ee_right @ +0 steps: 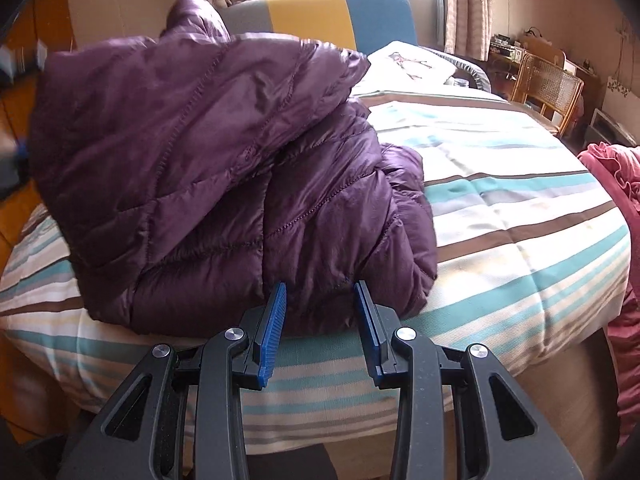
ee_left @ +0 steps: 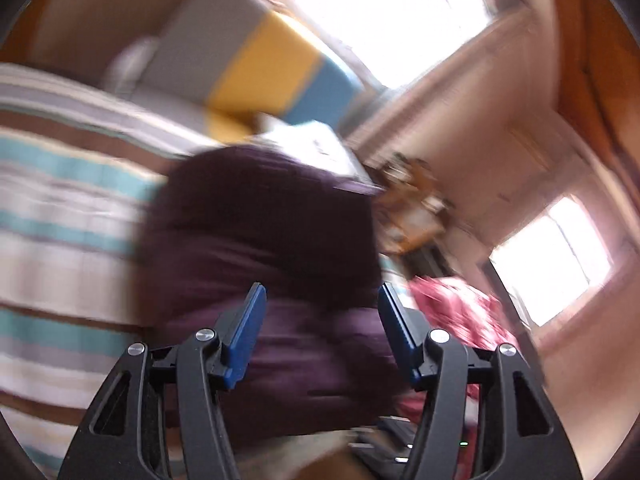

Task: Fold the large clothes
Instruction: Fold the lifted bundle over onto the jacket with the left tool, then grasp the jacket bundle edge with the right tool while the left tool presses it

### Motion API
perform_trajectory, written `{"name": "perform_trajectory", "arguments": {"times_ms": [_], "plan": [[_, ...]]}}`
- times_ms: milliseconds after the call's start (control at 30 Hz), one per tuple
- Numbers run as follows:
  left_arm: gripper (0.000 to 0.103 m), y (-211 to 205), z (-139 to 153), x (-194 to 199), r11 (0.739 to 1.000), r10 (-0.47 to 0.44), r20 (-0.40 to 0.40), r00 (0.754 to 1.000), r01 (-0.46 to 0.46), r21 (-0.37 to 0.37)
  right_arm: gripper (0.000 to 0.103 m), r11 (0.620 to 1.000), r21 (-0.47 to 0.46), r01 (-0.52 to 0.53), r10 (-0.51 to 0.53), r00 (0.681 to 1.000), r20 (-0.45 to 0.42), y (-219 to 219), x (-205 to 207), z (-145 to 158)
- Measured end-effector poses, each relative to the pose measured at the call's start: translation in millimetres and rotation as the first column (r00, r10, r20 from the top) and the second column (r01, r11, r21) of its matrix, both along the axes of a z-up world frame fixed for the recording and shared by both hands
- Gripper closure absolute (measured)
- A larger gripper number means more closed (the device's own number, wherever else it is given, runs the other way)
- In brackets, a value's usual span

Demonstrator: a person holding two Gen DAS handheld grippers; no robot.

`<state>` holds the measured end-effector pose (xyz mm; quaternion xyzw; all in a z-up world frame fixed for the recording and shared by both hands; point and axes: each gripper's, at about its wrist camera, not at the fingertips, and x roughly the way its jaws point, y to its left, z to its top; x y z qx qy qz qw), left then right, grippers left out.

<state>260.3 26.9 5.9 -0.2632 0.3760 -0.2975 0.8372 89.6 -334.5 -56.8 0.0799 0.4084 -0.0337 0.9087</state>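
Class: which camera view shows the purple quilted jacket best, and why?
The right wrist view: the purple jacket is sharp there, its stitching clear, heaped on the striped bedspread. The left wrist view shows it only as a dark motion-blurred mass.

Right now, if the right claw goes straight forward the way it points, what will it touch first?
Most likely the purple jacket: the open right claw points at its near hem, which lies on the striped bedcover. Depth is unclear, so the gap left is hard to judge.
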Motion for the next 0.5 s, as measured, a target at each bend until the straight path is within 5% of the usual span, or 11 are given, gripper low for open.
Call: {"name": "perform_trajectory", "arguments": {"times_ms": [200, 233, 267, 500], "plan": [[0.047, 77, -66, -3, 0.969, 0.217, -0.144, 0.965, -0.195, 0.151, 0.066, 0.997, 0.022, -0.073, 0.070, 0.990, 0.123, 7, -30, 47], [0.048, 82, -75, -6, 0.963, 0.230, -0.157, 0.960, -0.201, 0.177, 0.051, 0.996, 0.022, -0.089, 0.085, 0.986, 0.145, 9, -32, 56], [0.049, 79, -80, -9, 0.960, 0.232, -0.159, 0.959, -0.201, 0.194, 0.039, 0.993, 0.021, -0.112, 0.106, 0.977, 0.185, 13, -35, 70], [0.051, 46, -91, -28, 0.969, 0.117, -0.115, 0.986, -0.089, 0.230, 0.038, 0.957, -0.093, -0.276, 0.291, 0.908, 0.301, 55, -11, 127]]}}
